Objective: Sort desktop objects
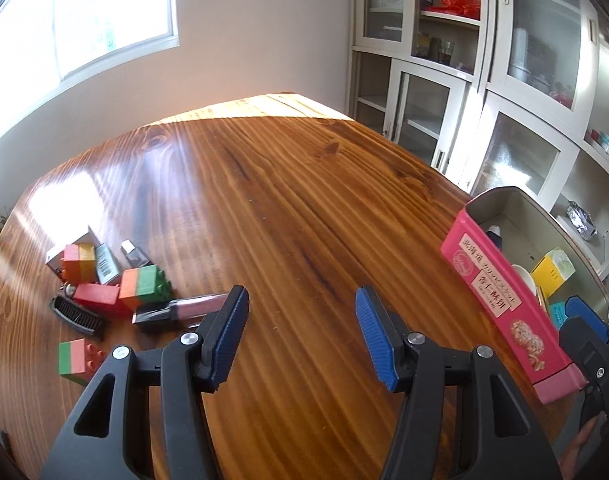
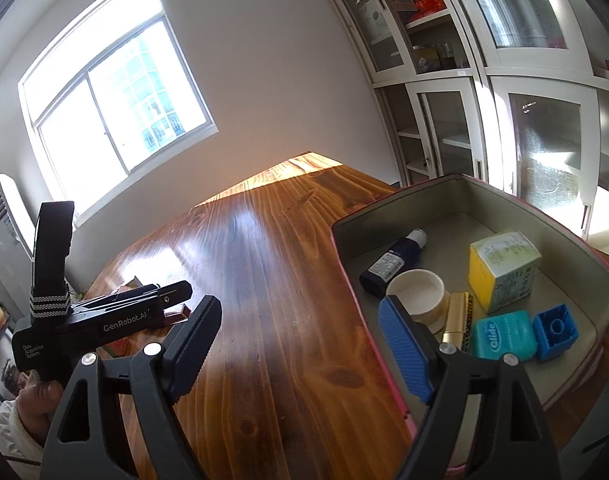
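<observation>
My left gripper [image 1: 302, 336] is open and empty above the wooden table [image 1: 284, 208]. To its left lies a pile: a pink lip gloss tube [image 1: 184, 307], red, orange and green toy bricks [image 1: 142, 286], a black comb [image 1: 78, 317], a small tube [image 1: 105, 264] and a green-pink brick [image 1: 75, 362]. A pink tin box [image 1: 504, 292] stands at the right. My right gripper [image 2: 300, 346] is open and empty at the tin's [image 2: 344, 240] near-left rim. Inside lie a dark bottle [image 2: 388, 264], a white jar [image 2: 418, 292], a yellow-green carton [image 2: 502, 272], a gold lipstick [image 2: 458, 320], a teal floss case [image 2: 504, 336] and a blue brick [image 2: 556, 330].
White glass-door cabinets [image 1: 484, 80] stand beyond the table's right edge. A window [image 2: 116, 116] is on the far wall. The left gripper's body [image 2: 104, 320] and the hand holding it show at the left of the right wrist view.
</observation>
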Demonstrator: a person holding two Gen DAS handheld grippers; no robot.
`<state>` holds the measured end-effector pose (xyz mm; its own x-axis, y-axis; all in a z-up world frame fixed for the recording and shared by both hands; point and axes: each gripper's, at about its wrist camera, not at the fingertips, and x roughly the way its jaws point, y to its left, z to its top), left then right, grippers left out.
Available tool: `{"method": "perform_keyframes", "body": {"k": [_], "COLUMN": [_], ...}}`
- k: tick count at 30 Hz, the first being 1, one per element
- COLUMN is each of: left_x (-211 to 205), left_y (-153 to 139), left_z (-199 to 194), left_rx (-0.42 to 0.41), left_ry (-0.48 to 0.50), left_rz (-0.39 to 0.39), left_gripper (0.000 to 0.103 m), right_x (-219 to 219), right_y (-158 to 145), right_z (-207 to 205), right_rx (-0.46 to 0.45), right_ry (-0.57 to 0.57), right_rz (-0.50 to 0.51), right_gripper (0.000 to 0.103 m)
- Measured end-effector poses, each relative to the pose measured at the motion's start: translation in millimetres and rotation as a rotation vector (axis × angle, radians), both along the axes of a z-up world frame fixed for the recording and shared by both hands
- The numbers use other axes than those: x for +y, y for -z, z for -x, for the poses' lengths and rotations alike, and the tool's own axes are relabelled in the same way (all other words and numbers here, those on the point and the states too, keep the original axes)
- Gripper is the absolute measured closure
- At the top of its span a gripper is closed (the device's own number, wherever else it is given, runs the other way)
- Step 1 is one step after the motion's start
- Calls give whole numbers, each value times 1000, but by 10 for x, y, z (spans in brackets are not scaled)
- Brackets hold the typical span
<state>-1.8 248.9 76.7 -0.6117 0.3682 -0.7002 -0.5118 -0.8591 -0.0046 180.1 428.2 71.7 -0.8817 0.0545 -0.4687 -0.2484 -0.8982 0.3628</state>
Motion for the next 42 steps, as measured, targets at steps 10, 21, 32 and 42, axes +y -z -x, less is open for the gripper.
{"method": "perform_keyframes", "body": {"k": [10, 21, 32, 42], "left_x": [-968, -1539, -1682, -1681], "left_y": [85, 327, 540, 659], "left_z": [206, 438, 618, 640], "left_rx": [7, -53, -125, -138], "left_ry": [-223, -316, -349, -347], "left_rz": [7, -11, -26, -33], "left_gripper": [43, 43, 43, 49], "right_x": [-404, -853, -1100, -1285], "right_y": [33, 100, 192, 258], "right_z": [296, 592, 886, 1225], "right_rx": [-36, -95, -147, -179], "right_ry": [-91, -167, -232, -309], "right_rz": [-13, -51, -85, -129], "right_gripper": [9, 7, 7, 7]}}
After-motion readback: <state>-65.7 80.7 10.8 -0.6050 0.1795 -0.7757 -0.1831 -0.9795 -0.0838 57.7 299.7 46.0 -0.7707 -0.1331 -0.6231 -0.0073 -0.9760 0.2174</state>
